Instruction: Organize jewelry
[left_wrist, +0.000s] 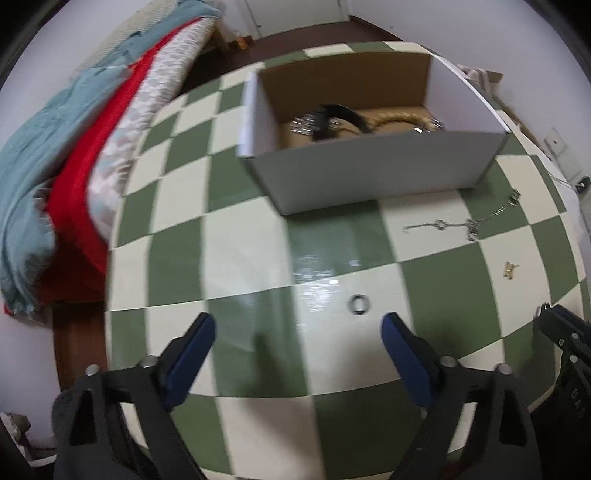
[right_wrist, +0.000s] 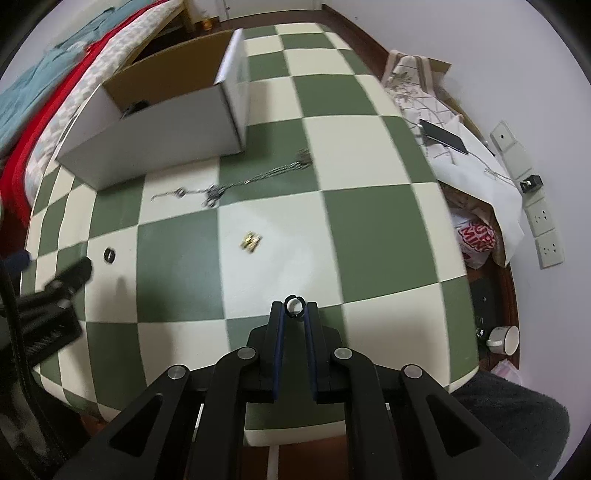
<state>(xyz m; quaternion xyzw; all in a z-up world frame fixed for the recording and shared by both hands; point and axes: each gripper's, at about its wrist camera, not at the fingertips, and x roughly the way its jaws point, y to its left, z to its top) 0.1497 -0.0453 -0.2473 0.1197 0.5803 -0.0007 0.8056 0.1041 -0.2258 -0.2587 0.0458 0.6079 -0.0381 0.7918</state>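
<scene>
The right gripper (right_wrist: 294, 308) has its blue-padded jaws pinched together on a small dark metal ring (right_wrist: 294, 303), which stands upright at the fingertips above the green-and-cream checkered table (right_wrist: 369, 236). The left gripper (left_wrist: 298, 328) hangs with its jaws spread wide and nothing between them; a second dark ring (left_wrist: 357, 305) lies flat on a cream square just ahead, nearer the right-hand finger. Farther out lie a small gold-coloured piece (right_wrist: 250, 242) and a long silver chain (right_wrist: 236, 184), both apart from the grippers. Behind the chain stands an open white cardboard box (left_wrist: 369, 173) with dark and gold jewelry (left_wrist: 332, 120) inside.
</scene>
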